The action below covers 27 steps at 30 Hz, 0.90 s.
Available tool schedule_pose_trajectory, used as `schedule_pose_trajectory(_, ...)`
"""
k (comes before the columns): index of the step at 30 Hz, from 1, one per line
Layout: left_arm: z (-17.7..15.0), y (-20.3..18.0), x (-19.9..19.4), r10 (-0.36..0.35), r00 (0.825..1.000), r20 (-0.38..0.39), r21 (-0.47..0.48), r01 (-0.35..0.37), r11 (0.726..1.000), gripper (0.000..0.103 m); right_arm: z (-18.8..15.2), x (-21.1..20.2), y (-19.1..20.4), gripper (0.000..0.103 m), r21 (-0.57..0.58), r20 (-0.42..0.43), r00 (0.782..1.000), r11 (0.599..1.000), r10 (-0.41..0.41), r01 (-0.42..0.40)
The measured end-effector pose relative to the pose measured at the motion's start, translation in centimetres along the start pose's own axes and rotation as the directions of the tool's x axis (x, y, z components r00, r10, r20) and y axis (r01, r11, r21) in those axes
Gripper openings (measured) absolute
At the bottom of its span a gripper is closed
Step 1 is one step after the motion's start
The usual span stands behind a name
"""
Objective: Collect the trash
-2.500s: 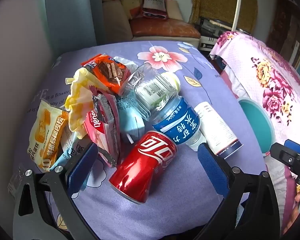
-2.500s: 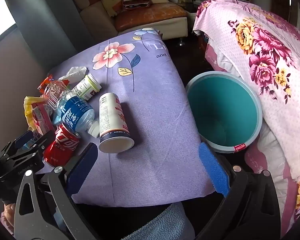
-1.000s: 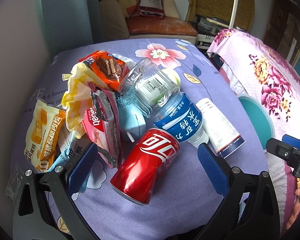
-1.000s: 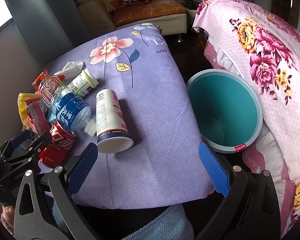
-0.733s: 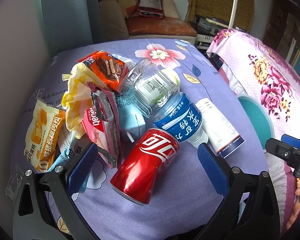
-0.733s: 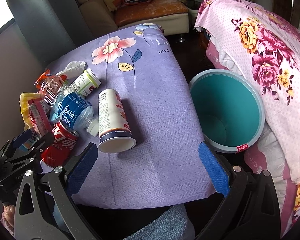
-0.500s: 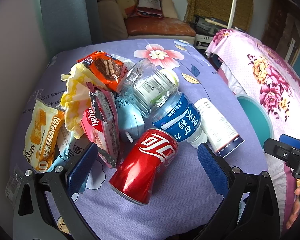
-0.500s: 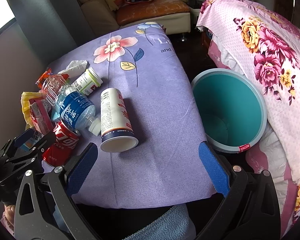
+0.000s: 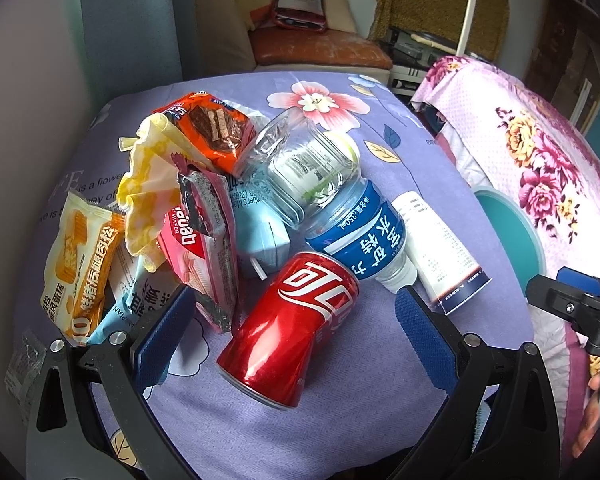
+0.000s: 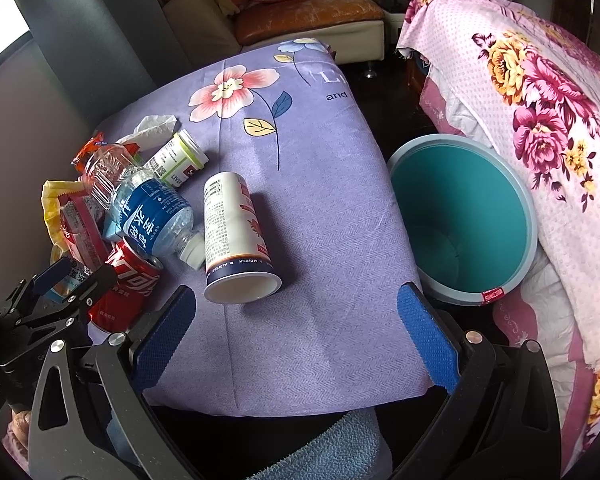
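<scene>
A red cola can (image 9: 292, 332) lies on its side on the purple flowered cloth (image 9: 340, 416), right in front of my open left gripper (image 9: 288, 332). Touching the can are a blue-labelled water bottle (image 9: 340, 216) and a white paper cup (image 9: 440, 252). Snack wrappers (image 9: 172, 200) pile up to the left. My right gripper (image 10: 296, 332) is open and empty above the cloth's near edge; the white cup (image 10: 236, 240) lies just ahead of it, and the teal trash bin (image 10: 460, 216) stands to its right.
A small white jar with a green lid (image 10: 180, 160) and a crumpled tissue (image 10: 152, 128) lie behind the bottle. A pink flowered bedspread (image 10: 540, 100) borders the bin on the right. A sofa (image 10: 300, 12) stands at the back. Bare purple cloth (image 10: 312, 152) spreads between cup and bin.
Both grippers have only drifted slightly; the right view has shifted a little so the cup and bin sit a touch further right. No object has moved and both grippers stay open.
</scene>
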<state>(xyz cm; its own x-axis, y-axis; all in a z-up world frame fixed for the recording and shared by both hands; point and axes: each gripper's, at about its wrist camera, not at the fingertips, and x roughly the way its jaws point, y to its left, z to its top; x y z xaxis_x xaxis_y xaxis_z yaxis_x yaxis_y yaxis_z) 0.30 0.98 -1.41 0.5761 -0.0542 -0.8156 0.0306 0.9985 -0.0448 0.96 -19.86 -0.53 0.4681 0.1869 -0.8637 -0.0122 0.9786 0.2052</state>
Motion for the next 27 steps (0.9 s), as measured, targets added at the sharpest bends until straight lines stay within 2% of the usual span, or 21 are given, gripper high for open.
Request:
schedule_pose_trajectory(10,0.2,1.9,0.1,-0.011,1.0,-0.005,-0.05,0.01,0.999,0.1,1.1,0.1,0.9,0.097,-0.044,-0.007,1.0,0.999,-0.017,0.017)
schedule_pose_trajectory(14,0.0,2.8,0.2,-0.013,1.0,-0.014,-0.057,0.013,0.998,0.1,2.3,0.9,1.6,0.097,-0.064,-0.034,0.999,0.998,0.006,-0.009)
schedule_pose_trajectory(19,0.0,3.7,0.1,-0.055,0.998,-0.024,-0.082,0.053,0.995,0.1,3.7,3.0,2.5,0.097,-0.085,-0.102,0.994,0.995,0.047,-0.056)
schedule_pose_trajectory(20,0.0,3.8,0.1,-0.062,0.998,-0.023,-0.082,0.06,0.995,0.1,3.9,3.5,2.8,0.094,-0.093,-0.113,0.992,0.994,0.052,-0.063)
schedule_pose_trajectory(23,0.0,3.7,-0.1,-0.074,0.997,-0.022,-0.075,0.072,0.995,0.1,4.4,5.0,3.3,0.074,-0.103,-0.157,0.985,0.99,0.077,-0.094)
schedule_pose_trajectory(24,0.1,3.6,-0.1,-0.077,0.997,-0.023,-0.071,0.075,0.995,0.1,4.5,5.5,3.3,0.07,-0.097,-0.172,0.982,0.99,0.084,-0.101)
schedule_pose_trajectory(27,0.4,3.3,0.0,-0.085,0.996,-0.027,-0.059,0.083,0.995,0.1,4.8,6.8,3.2,0.069,-0.085,-0.204,0.973,0.989,0.103,-0.123)
